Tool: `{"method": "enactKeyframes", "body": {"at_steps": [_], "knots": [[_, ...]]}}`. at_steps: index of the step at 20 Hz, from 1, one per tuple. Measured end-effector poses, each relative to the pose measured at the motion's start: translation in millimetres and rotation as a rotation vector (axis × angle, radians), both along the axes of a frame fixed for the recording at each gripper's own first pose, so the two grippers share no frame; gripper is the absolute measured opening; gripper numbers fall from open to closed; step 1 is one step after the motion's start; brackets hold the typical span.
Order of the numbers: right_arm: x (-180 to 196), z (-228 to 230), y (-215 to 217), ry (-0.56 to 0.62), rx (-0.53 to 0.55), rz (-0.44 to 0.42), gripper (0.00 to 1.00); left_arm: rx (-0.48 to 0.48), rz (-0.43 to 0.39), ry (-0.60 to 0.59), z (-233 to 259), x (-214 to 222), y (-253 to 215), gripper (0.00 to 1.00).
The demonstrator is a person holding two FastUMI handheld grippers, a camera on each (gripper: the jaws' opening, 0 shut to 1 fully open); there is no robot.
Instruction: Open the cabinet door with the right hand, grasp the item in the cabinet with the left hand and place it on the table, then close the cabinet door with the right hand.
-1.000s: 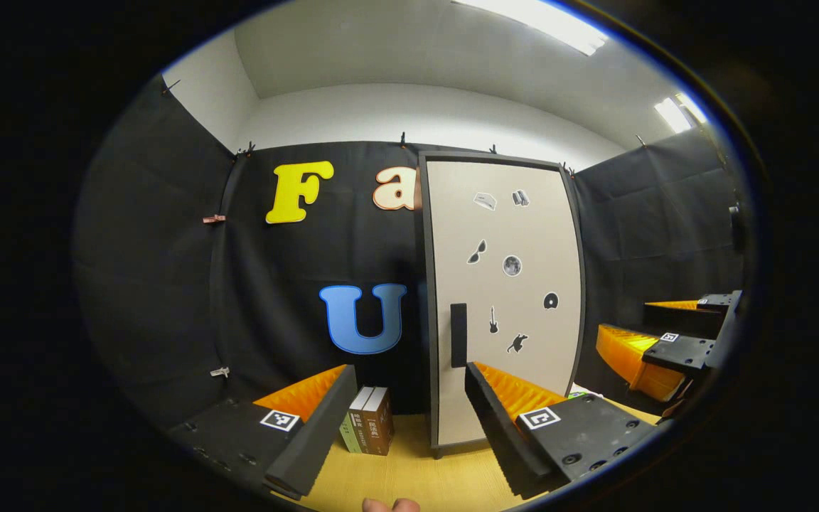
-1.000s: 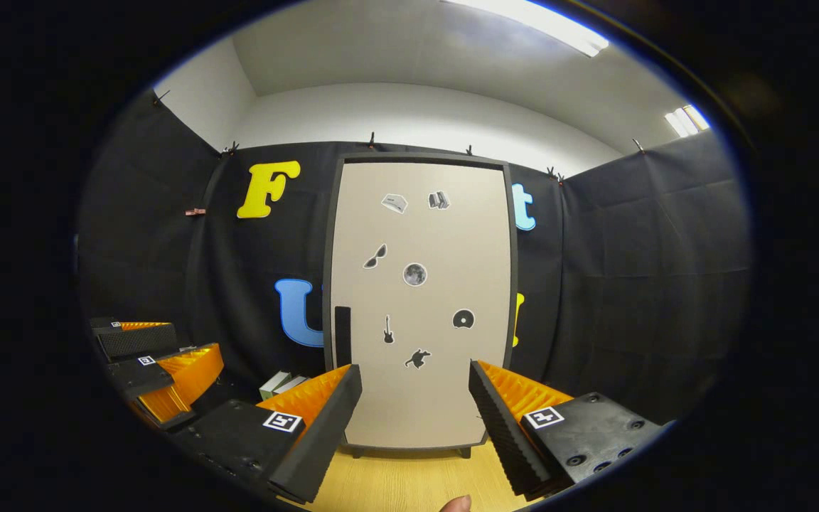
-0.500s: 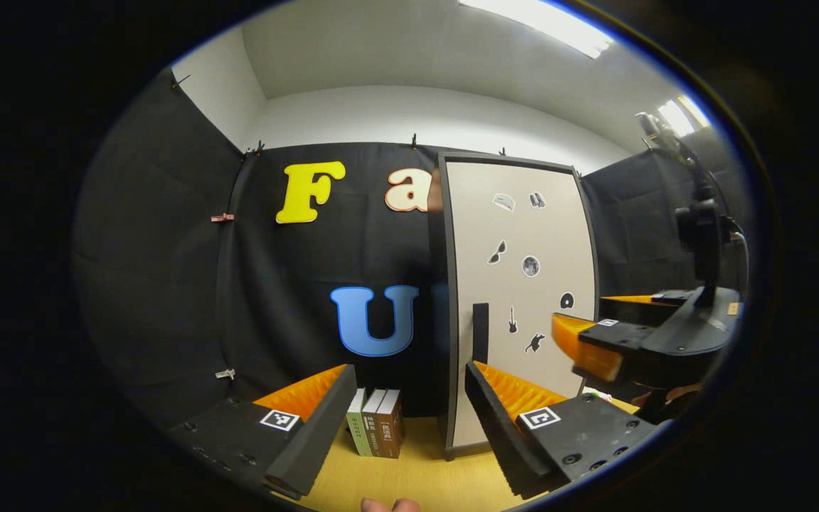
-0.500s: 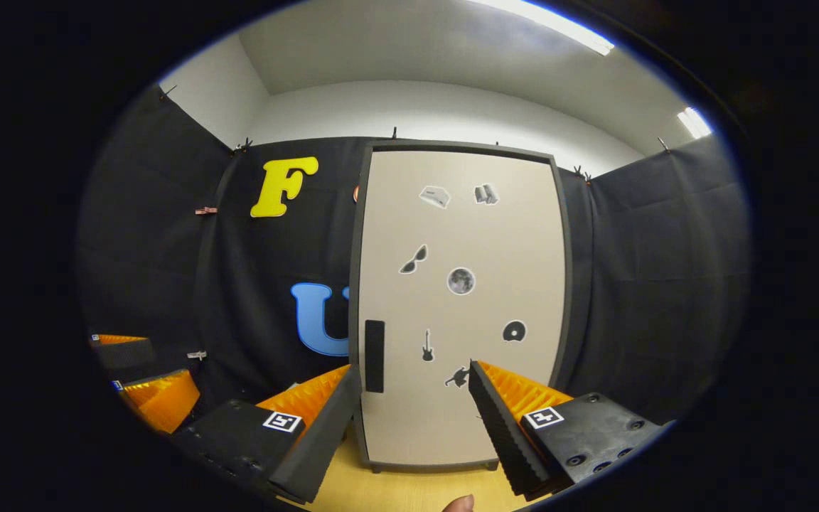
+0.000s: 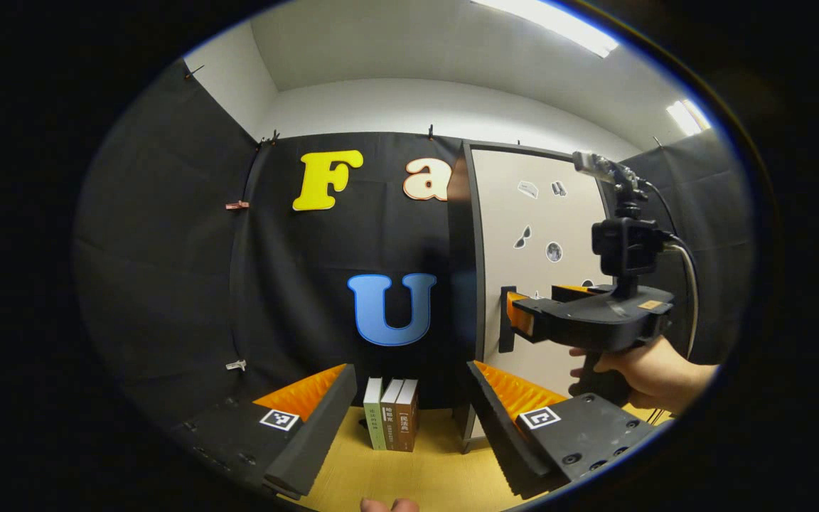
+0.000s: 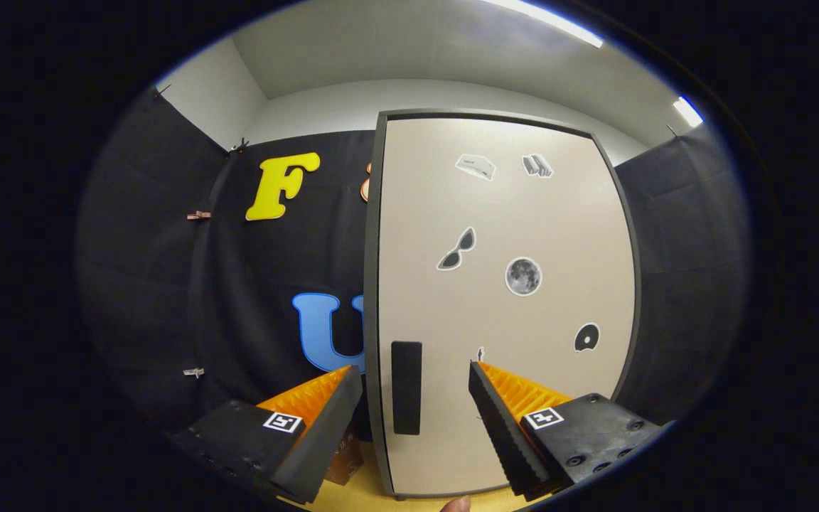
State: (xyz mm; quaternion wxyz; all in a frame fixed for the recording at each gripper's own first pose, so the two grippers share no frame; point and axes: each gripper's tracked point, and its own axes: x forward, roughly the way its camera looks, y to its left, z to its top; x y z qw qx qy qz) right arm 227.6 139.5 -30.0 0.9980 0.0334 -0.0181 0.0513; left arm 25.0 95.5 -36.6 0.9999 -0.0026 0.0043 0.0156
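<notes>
Cabinet door (image 5: 544,284) stands shut in the left gripper view, right of centre on the wooden table (image 5: 424,476), its pale face carrying small dark stickers. The dark handle (image 5: 507,320) sits at its left edge. The right gripper (image 5: 523,316), held by a hand (image 5: 655,373), is just at that handle; whether it touches cannot be told. Three books (image 5: 390,423) stand upright on the table just left of the cabinet. The left gripper (image 5: 406,405) hangs wide, holding nothing.

Right gripper view: the cabinet door (image 6: 502,284) is close ahead, closed. The handle (image 6: 406,387) lies between the spread fingers of the right gripper (image 6: 413,412), touching neither. A book corner (image 6: 345,459) shows beside the left finger.
</notes>
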Motion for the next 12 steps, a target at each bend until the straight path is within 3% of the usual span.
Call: {"method": "enactKeyframes", "body": {"at_steps": [2, 5, 6, 8, 12], "knots": [[18, -14, 6, 0.027, 0.013, 0.004, 0.96, -0.004, 0.008, 0.008, -4, -2, 8, 0.96], [40, -34, 10, 0.079, 0.027, -0.008, 0.86, -0.017, 0.026, 0.018, -10, -5, 19, 0.96], [49, -41, 10, 0.086, 0.023, -0.013, 0.80, -0.017, 0.031, 0.023, -11, -5, 22, 0.96], [59, -50, 8, 0.101, 0.018, -0.036, 0.52, -0.006, 0.044, 0.027, -10, -7, 29, 0.96], [69, -55, 10, 0.117, 0.054, -0.043, 0.51, -0.002, 0.068, 0.043, -13, -11, 40, 0.96]]}}
